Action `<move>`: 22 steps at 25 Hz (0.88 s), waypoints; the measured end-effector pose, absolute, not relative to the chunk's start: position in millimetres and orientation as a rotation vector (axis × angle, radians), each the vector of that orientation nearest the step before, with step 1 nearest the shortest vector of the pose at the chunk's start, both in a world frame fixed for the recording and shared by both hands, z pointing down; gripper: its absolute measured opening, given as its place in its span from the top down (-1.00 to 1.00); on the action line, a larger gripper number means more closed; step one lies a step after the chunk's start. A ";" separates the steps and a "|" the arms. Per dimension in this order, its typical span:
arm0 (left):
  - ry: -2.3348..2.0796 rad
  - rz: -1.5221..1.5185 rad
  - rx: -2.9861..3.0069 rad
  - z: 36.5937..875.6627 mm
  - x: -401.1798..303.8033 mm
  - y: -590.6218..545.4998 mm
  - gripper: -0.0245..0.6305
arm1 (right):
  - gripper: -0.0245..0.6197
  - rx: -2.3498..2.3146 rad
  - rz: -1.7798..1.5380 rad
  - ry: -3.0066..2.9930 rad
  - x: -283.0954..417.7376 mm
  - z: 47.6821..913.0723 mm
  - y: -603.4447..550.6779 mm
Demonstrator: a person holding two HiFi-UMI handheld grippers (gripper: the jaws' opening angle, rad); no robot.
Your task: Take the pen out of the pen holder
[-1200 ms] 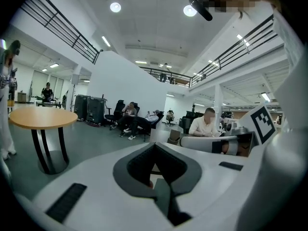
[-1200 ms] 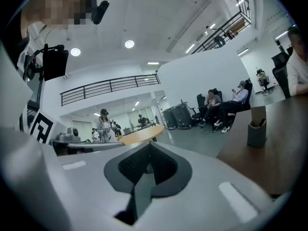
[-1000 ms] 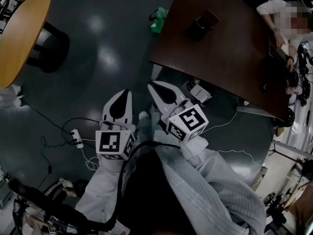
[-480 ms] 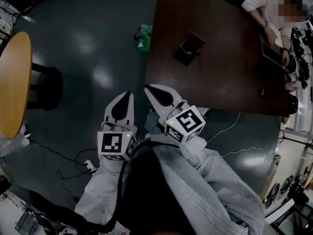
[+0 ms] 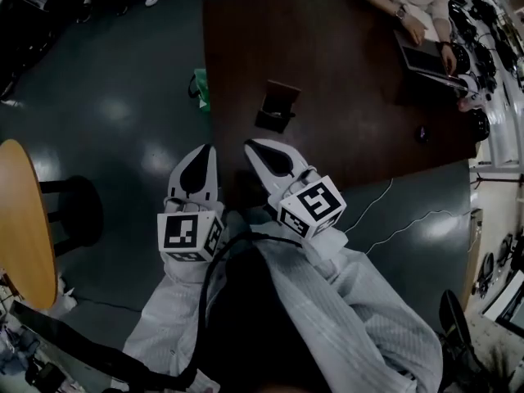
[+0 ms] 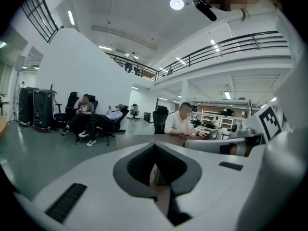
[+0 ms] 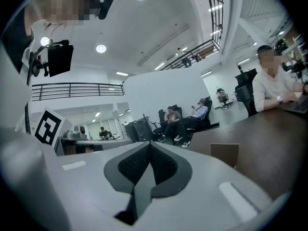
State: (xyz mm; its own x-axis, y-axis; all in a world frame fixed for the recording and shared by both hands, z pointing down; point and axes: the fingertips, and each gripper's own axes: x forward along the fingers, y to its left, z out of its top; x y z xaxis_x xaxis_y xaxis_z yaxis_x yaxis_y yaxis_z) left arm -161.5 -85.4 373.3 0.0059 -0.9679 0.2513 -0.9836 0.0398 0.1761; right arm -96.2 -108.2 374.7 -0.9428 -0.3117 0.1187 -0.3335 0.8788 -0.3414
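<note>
Near the front edge of the tabletop (image 5: 360, 129), the left gripper (image 5: 206, 155) and right gripper (image 5: 258, 148) have moved closer to the pen holder (image 5: 276, 105), fingers clenched empty; reaching comes next

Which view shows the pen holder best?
Head view: the pen holder stands whole on the brown table, seen from above. Right gripper view shows only its flat side; left gripper view shows barely a sliver.
</note>
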 end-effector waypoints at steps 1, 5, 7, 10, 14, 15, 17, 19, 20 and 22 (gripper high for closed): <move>-1.990 0.078 2.014 374.2 -159.0 -94.6 0.91 | 0.91 0.569 0.570 -2.973 -90.5 377.4 -115.7; -1.855 0.090 2.123 380.6 -147.9 -126.1 0.91 | 0.91 0.766 0.595 -2.909 -72.8 388.5 -137.8; -1.783 0.105 2.175 385.2 -142.2 -137.8 0.91 | 0.91 0.855 0.608 -2.878 -67.3 393.4 -146.2; -1.668 0.117 2.250 387.4 -135.9 -150.9 0.91 | 0.91 0.983 0.620 -2.824 -62.9 398.7 -154.0; -1.539 0.116 2.322 395.8 -127.6 -160.1 0.91 | 0.91 1.139 0.619 -2.743 -53.9 414.1 -158.2; -1.522 0.118 2.330 397.6 -126.8 -160.2 0.91 | 0.91 1.164 0.620 -2.725 -51.8 417.9 -158.0; -1.501 0.120 2.337 399.0 -125.6 -159.6 0.91 | 0.91 1.193 0.621 -2.695 -48.0 423.7 -156.7; -1.488 0.121 2.341 399.2 -123.8 -159.1 0.91 | 0.91 1.213 0.625 -2.675 -44.1 427.3 -156.1; -1.483 0.119 2.343 399.4 -122.8 -158.9 0.91 | 0.91 1.222 0.627 -2.668 -42.2 429.0 -156.2; -1.481 0.112 2.343 399.7 -121.4 -158.6 0.91 | 0.91 1.232 0.627 -2.650 -38.9 433.4 -157.6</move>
State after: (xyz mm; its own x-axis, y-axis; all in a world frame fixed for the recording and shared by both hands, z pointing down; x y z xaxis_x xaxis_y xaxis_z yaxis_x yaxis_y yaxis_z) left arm -121.4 -158.6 399.7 0.4460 -0.8570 0.2581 -0.8861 -0.3822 0.2622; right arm -38.9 -157.6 433.4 -0.6504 -0.6950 0.3065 -0.7587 0.5746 -0.3070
